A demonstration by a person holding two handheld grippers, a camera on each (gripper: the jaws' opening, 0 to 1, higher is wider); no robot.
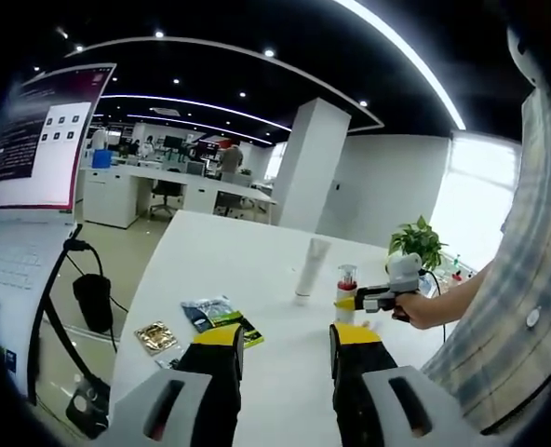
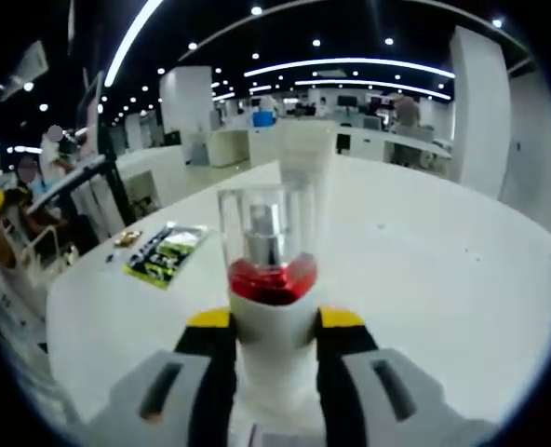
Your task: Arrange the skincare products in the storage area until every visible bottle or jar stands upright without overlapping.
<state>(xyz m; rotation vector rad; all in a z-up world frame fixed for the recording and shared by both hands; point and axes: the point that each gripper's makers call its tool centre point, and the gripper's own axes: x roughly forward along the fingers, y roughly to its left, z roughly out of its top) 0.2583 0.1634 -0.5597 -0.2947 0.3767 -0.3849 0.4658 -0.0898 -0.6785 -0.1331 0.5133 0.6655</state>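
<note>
right claw (image 2: 275,337): gripping the white spray bottle (image 2: 271,307) upright, jaws pressing both its sides, on the white worktop (image 2: 443,261)
left claw (image 1: 287,346): hanging open and empty above the worktop
white tube (image 1: 313,267): standing upright beyond the left claw, just beside the bottle
sachets (image 1: 221,318): lying flat ahead-left of the left claw

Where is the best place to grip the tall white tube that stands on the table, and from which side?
Probably the middle of the white tube, with the jaws coming level from the side. It stands upright on its narrower end, so a low or high grip could tip it. The left gripper is open; the right gripper holds the pump bottle.
</note>
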